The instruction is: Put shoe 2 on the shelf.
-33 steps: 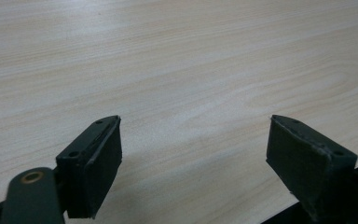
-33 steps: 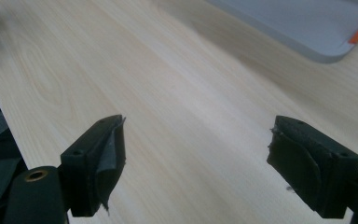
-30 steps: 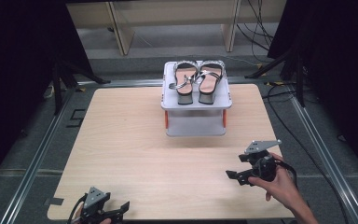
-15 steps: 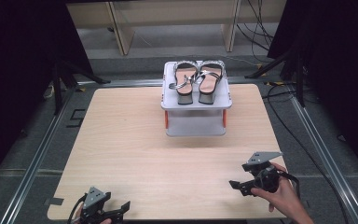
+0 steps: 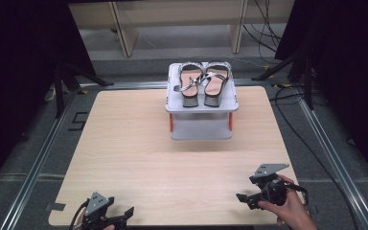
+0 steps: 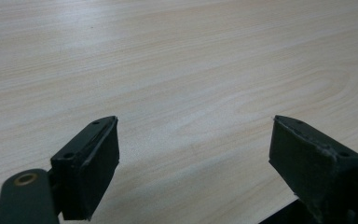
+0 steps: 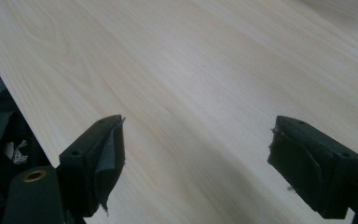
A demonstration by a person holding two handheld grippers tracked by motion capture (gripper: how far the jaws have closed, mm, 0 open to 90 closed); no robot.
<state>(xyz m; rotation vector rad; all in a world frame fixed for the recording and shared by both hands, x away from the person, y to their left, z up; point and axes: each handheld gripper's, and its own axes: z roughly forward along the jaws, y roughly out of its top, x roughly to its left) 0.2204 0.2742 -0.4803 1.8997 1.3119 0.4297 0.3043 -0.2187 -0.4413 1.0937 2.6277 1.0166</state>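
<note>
High view: a person's right hand (image 5: 292, 211) holds the right gripper (image 5: 247, 199) low over the near right corner of the wooden table (image 5: 139, 153), its grey three-cornered plate on top. The left gripper (image 5: 124, 214) sits at the near left edge, well apart from its partner. Far ahead of both, at the table's far edge, a pair of silver-strapped platform sandals (image 5: 203, 84) rests side by side on the top shelf of a small grey two-tier rack (image 5: 201, 125), toes pointing away from the grippers. In the left gripper view, the left gripper (image 6: 193, 154) has its black jaws spread wide, with bare wood grain between them. In the right gripper view, the right gripper (image 7: 196, 156) is likewise spread wide over bare tabletop, with the table's edge and dark floor off to its left. Neither gripper holds anything.
</note>
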